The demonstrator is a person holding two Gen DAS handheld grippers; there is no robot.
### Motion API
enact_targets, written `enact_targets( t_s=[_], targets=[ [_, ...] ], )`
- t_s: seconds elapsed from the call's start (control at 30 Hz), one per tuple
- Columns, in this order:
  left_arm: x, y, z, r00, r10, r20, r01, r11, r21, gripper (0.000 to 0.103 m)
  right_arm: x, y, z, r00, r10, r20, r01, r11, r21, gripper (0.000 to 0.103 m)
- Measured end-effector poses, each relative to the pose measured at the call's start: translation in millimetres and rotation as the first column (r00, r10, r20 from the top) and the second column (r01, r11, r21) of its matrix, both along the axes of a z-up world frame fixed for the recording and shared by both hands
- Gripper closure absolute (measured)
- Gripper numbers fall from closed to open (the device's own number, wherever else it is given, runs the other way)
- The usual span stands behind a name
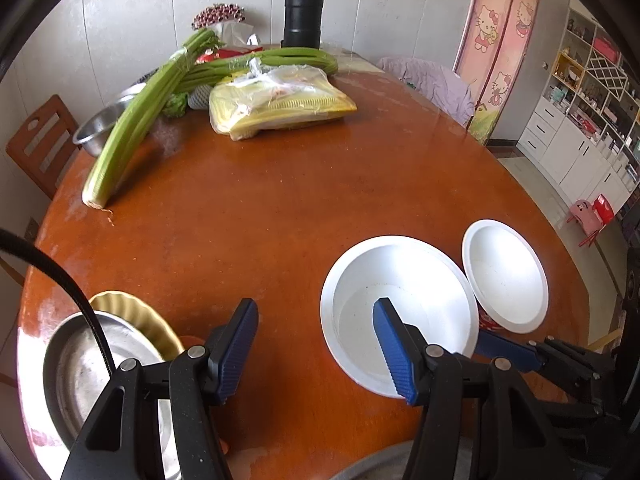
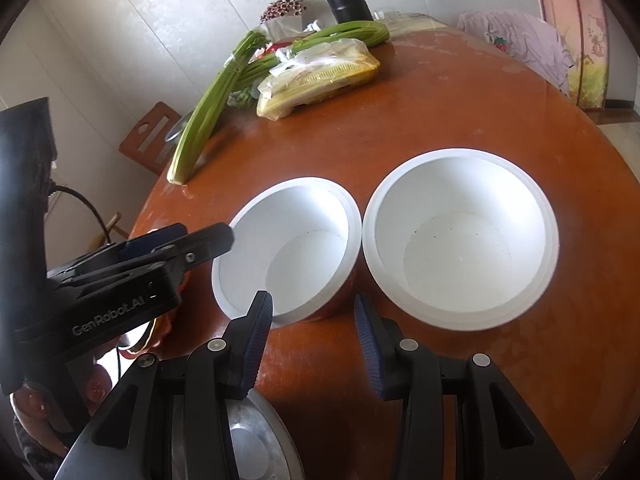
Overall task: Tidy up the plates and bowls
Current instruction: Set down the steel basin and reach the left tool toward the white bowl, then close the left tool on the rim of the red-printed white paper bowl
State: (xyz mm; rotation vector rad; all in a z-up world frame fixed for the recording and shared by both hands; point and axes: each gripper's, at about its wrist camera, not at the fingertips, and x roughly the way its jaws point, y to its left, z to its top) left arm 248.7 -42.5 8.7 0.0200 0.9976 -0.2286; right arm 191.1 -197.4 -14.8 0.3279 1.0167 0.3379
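Blue-padded, the left gripper (image 1: 316, 344) stands open and empty, one pad above the nearer white bowl (image 1: 400, 312); I would straddle its rim squarely (steel plate (image 1: 80, 368) and yellow dish (image 1: 136, 316) wait at the left).

Right gripper (image 2: 312, 338) hangs open over the table (image 2: 440, 120); both bowls look empty, second bowl (image 2: 460, 260) beside the first.

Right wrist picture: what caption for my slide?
Open right gripper above the table, facing two white bowls side by side.
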Motion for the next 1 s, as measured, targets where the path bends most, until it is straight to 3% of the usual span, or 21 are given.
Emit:
enact_targets(
  t_s=[0.33, 0.63, 1.0],
  targets=[
    [14.9, -4.0, -14.9, 0.999, -0.013, -0.046, 0.012, 1.000, -0.016, 0.045, 11.3, 6.4, -3.3, 1.000, 0.019, 0.003, -0.019, 0.999, -0.034, 0.059],
    [22.2, -7.6, -27.7, 0.995, -0.039, -0.091, 0.034, 0.998, -0.045, 0.069, 15.8, 14.6, -4.8, 0.999, 0.045, 0.031, -0.042, 0.995, -0.089, 0.059],
    [15.8, -14.8, -25.5, 0.993, -0.076, -0.085, 0.071, 0.996, -0.053, 0.069, 16.6, 18.6, -3.0, 0.997, 0.058, 0.049, -0.053, 0.993, -0.104, 0.059]
  ],
)
